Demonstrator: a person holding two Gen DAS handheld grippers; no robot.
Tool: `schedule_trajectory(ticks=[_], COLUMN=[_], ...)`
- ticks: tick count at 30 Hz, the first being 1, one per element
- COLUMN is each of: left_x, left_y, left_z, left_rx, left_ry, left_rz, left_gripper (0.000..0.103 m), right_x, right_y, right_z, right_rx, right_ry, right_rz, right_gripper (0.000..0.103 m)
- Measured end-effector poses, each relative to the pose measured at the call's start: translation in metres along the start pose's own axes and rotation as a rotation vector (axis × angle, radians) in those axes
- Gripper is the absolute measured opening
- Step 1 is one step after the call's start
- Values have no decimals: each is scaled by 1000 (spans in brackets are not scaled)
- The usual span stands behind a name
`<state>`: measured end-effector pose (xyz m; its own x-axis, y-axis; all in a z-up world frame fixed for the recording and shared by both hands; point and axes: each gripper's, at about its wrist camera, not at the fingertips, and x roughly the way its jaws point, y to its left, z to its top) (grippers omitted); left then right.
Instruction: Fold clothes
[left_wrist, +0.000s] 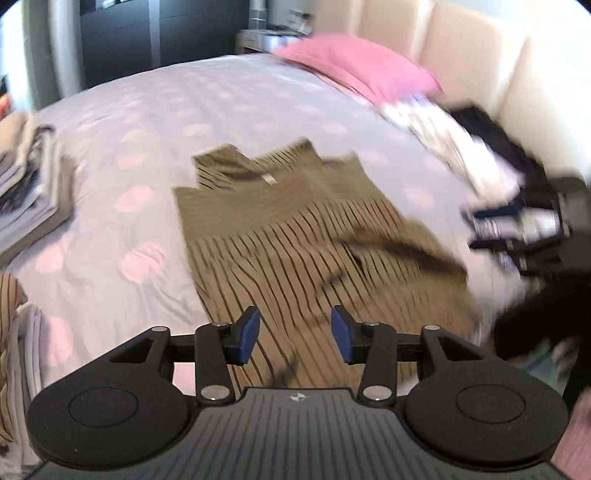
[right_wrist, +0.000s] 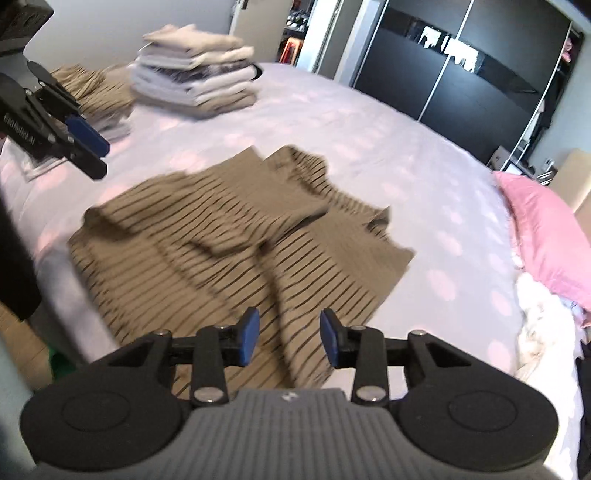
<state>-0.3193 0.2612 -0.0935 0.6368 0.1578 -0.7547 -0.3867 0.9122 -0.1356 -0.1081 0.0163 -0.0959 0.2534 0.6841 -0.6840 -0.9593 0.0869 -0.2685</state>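
Two grippers: both hang above the bed, tilted down toward one garment, each with blue pads.
Left gripper (left_wrist: 295, 334): jaws apart, nothing between the pads; only the striped cloth shows below the gap. In the right wrist view it appears at the upper left (right_wrist: 90, 149), clear of the cloth.
Right gripper (right_wrist: 290, 338): jaws apart, empty, with the garment's near edge under the gap. In the left wrist view it is a blurred dark shape at the right edge (left_wrist: 517, 229), its jaw state unreadable there.
Striped garment (left_wrist: 295, 229): olive-brown top with thin dark stripes, lying on the bedspread near the middle of the bed, partly folded, with one layer lying over another and a raised crease running across it. A small pale label sits near the neckline. Neither gripper touches it.
Bedspread (left_wrist: 184, 110): pale lilac with soft pink spots, wrinkled around the garment.
Folded stack (right_wrist: 195, 74): white, beige and grey pieces piled neatly, well apart from the striped garment, toward the far corner.
Second striped piece (right_wrist: 96, 92): similar olive cloth, just beside that stack.
Pink pillow (left_wrist: 362, 66): at the head of the bed against a cream padded headboard (left_wrist: 461, 44).
Unfolded heap (left_wrist: 480, 158): white and dark clothes, blurred, near the pillow.
Wardrobe (right_wrist: 461, 74): dark doors beyond the bed.
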Motion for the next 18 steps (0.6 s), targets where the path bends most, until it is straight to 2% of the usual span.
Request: schedule_trajectory(ticks=[3, 9, 13, 18], left_x=[4, 31, 48, 63], left_y=[15, 39, 55, 71], left_z=[23, 50, 55, 52], left_rx=[-45, -53, -86, -138], left_ry=[-27, -66, -92, -49], left_rz=[25, 125, 153, 153], left_gripper=[43, 45, 45, 45], right_x=[7, 32, 61, 98], right_y=[-17, -60, -80, -97], right_z=[13, 35, 37, 28], right_rx=[49, 234, 300, 350], right_ry=[3, 0, 67, 185], right_rz=[2, 62, 104, 112], right_gripper=[40, 40, 43, 44])
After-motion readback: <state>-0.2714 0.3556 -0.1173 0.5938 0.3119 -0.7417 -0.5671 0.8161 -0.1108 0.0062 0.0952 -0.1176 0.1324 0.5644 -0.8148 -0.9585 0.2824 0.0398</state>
